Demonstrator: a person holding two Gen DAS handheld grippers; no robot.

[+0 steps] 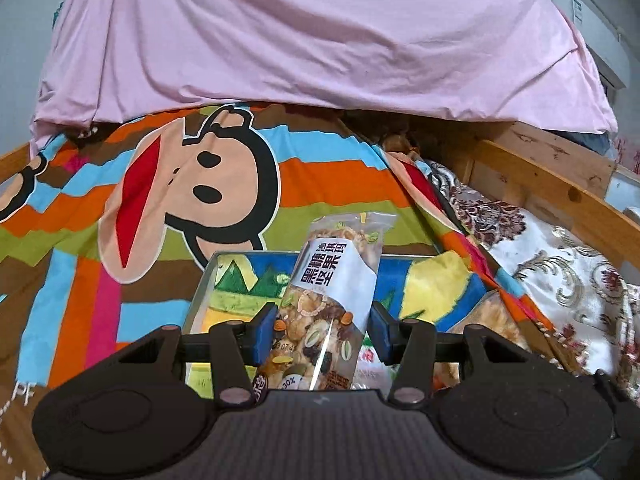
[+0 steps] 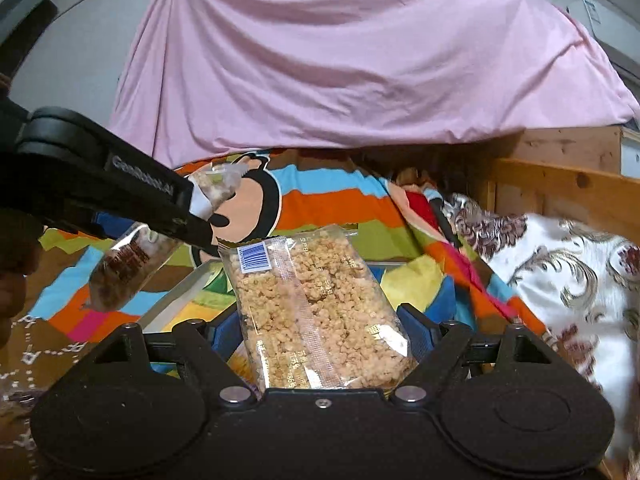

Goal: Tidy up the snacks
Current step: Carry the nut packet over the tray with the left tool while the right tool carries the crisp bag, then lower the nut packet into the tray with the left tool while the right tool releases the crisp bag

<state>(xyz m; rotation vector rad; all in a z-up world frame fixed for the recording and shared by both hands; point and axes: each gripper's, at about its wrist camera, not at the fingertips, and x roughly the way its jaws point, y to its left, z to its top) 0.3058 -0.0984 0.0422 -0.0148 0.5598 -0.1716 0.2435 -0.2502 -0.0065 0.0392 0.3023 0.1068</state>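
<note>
My left gripper (image 1: 324, 330) is shut on a nut-and-fruit snack bar (image 1: 332, 288) in a clear wrapper with a white label, held above a colourful printed tray (image 1: 224, 280). My right gripper (image 2: 316, 340) is shut on a clear packet of puffed-rice crisp (image 2: 308, 300) with a blue barcode sticker, held over the same tray (image 2: 192, 292). In the right wrist view the left gripper (image 2: 200, 216) shows at the left with its snack bar (image 2: 132, 268) hanging below the fingers.
The tray lies on a bright striped bedspread with a cartoon monkey (image 1: 180, 184). A pink sheet (image 1: 312, 36) hangs behind. A floral quilt (image 1: 552, 264) and a wooden bed frame (image 1: 552, 184) are at the right. Another snack packet (image 1: 496, 324) lies under my right finger.
</note>
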